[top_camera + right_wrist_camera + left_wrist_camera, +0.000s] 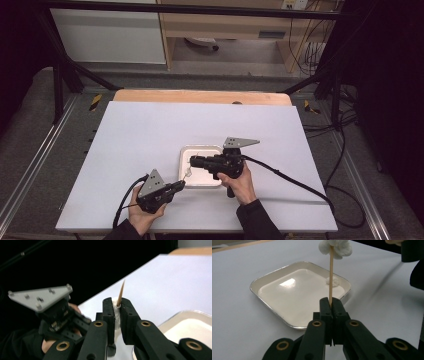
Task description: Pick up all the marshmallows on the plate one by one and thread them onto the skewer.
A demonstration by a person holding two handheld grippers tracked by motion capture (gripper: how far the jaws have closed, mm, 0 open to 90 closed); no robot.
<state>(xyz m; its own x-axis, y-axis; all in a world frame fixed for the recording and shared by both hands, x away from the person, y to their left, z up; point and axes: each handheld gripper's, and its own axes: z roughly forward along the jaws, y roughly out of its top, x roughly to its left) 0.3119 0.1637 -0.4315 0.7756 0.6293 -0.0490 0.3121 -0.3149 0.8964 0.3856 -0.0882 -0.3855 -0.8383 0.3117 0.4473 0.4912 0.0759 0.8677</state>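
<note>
My left gripper (181, 184) (331, 302) is shut on the lower end of a thin wooden skewer (331, 277), which stands up from its jaws. A soft white lump (335, 247) (188, 173) is speared near the skewer's top. My right gripper (192, 160) (116, 303) comes in from the right over the tray. Its jaws are pressed on that white lump (115, 308), and the skewer's pointed tip (121, 292) sticks out above them. A shallow white tray (202, 150) (274, 277) lies under both grippers, with a second white lump (333, 281) in it.
The tray sits right of centre on a white table top (150, 130). A wooden strip (200, 96) runs along the far edge. The right gripper's cable (295, 180) trails to the right, over the table's edge. Dark frame bars stand at both sides.
</note>
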